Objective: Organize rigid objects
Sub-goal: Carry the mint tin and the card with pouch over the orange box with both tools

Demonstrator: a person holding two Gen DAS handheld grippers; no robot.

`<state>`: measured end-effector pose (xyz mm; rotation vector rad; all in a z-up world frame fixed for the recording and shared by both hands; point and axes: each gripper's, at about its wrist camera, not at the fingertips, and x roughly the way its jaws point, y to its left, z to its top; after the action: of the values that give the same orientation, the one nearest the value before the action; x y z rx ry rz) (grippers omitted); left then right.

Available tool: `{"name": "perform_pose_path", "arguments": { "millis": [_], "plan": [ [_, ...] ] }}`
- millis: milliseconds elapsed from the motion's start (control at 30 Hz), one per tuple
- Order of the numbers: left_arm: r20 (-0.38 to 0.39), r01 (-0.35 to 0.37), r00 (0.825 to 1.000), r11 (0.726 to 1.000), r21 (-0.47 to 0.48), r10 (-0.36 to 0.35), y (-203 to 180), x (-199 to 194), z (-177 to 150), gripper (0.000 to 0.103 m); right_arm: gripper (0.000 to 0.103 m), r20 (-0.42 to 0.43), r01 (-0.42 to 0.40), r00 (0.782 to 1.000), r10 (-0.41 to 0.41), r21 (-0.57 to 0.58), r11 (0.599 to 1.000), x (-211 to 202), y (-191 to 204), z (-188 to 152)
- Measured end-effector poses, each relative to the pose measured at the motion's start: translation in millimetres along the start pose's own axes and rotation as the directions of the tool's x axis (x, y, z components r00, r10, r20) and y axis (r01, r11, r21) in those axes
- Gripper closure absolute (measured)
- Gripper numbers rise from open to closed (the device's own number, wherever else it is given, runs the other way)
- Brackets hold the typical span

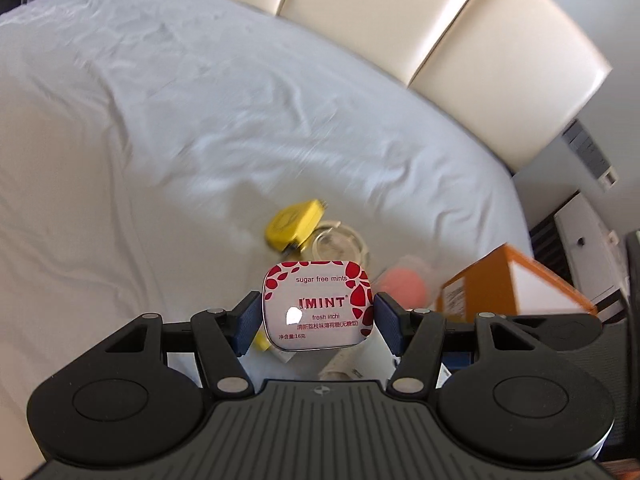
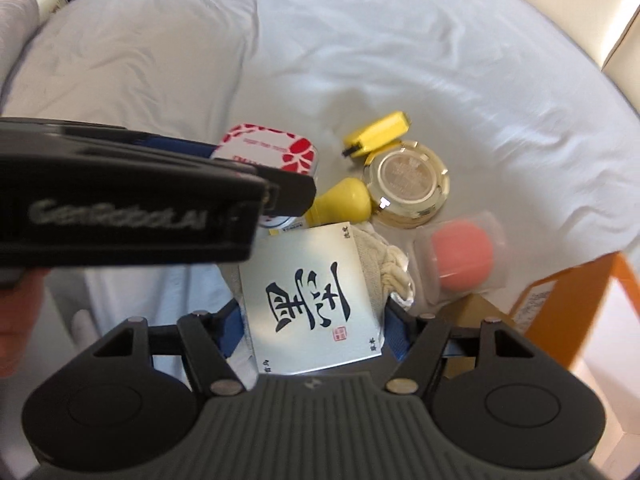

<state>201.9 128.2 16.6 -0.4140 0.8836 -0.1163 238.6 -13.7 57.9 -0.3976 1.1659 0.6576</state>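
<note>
My left gripper [image 1: 316, 314] is shut on a white mint tin [image 1: 320, 280] with red petals, pads on its two short sides, held above the bed. In the right wrist view the same tin [image 2: 272, 146] shows beyond the left gripper's black body [image 2: 120, 200]. My right gripper [image 2: 314, 328] is shut on a white flat box [image 2: 308, 264] printed with black calligraphy, blue pads against its sides. Below lie a yellow case [image 2: 380, 132], a gold round compact [image 2: 408, 180], a pink puff in a clear case [image 2: 460, 256] and a yellow knob-shaped piece [image 2: 340, 200].
Everything lies on a wrinkled white bedsheet [image 1: 160, 120] with a cream padded headboard [image 1: 440, 20] behind. An open orange carton [image 2: 560, 308] stands at the bed's right edge. A cream knitted cloth [image 2: 388, 264] lies beside the white box. A person's hand shows at far left.
</note>
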Motion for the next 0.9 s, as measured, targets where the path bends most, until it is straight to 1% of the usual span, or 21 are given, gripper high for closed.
{"name": "perform_pose_path", "arguments": {
  "millis": [67,200,267,433,567,633,733,833,900],
  "plan": [
    [0.025,0.013,1.0,1.0,0.012,-0.013,-8.0,-9.4,2.2,0.034,0.035,0.033,0.007,0.999,-0.007,0.0,1.0,-19.4,-0.6,-5.0],
    [0.063,0.067,0.996,0.997,0.039,-0.07,-25.3,-26.4,7.3,0.034,0.035,0.095,0.016,0.995,-0.017,0.011,1.0,-59.0,-10.2,-18.6],
    [0.073,0.081,0.994,0.994,0.072,-0.086,-37.5,-34.2,7.5,0.034,0.035,0.115,0.025,0.993,-0.027,0.018,1.0,-76.4,-14.7,-22.6],
    [0.054,0.124,0.99,0.981,0.149,-0.133,-73.8,-41.4,9.8,0.034,0.035,0.149,0.049,0.987,-0.061,0.084,0.995,-119.7,-41.5,-34.8],
    [0.027,0.161,0.985,0.967,0.196,-0.17,-103.4,-40.4,10.8,0.034,0.035,0.161,0.097,0.98,-0.118,0.13,0.987,-145.8,-63.9,-49.9],
    [0.012,0.179,0.982,0.959,0.218,-0.186,-119.0,-37.4,10.8,0.034,0.035,0.159,0.121,0.976,-0.146,0.155,0.981,-151.0,-75.5,-59.2],
    [-0.008,0.199,0.979,0.942,0.271,-0.204,-143.3,-30.0,8.6,0.034,0.035,0.148,0.139,0.974,-0.17,0.2,0.97,-158.5,-96.8,-76.4],
    [-0.043,0.24,0.97,0.909,0.34,-0.239,-168.2,-22.2,3.8,0.034,0.035,0.128,0.148,0.975,-0.184,0.245,0.958,-158.7,-120.9,-92.4],
    [-0.065,0.254,0.967,0.89,0.378,-0.248,-183.4,-15.7,0.9,0.034,0.035,0.107,0.137,0.979,-0.176,0.296,0.945,-152.5,-137.8,-102.3]
  ]
}}
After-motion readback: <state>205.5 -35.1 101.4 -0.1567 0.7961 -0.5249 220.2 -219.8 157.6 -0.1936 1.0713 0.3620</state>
